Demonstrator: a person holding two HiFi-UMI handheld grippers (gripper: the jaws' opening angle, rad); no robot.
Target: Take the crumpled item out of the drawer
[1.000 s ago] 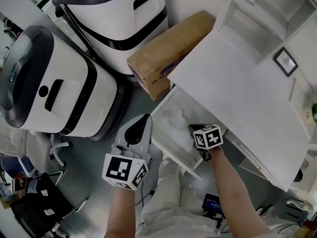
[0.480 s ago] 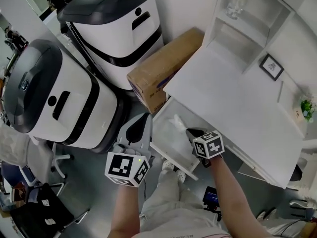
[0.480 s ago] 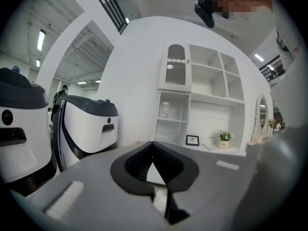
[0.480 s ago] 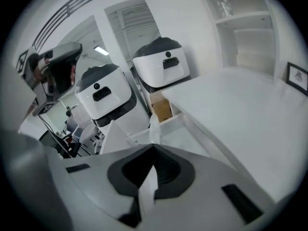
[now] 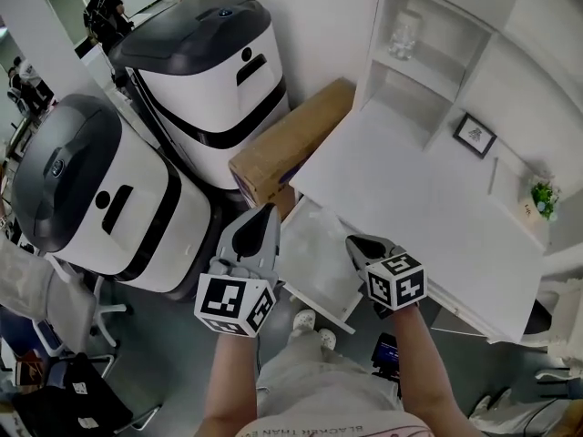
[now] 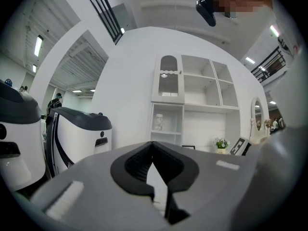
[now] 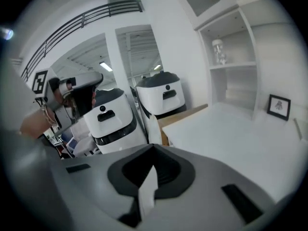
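Two grippers, nearest: left gripper (image 5: 264, 217) jaws closed on nothing; right gripper (image 5: 355, 244) jaws grip one crumpled white paper item (image 7: 147, 189) over one open white drawer (image 5: 314, 271). Farther left, one brown cardboard box (image 5: 282, 148) and two white-and-black machines (image 5: 100, 198)

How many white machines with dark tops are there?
2. The far machine stands beside the cardboard box; the near machine is left of it. Others may be hidden.
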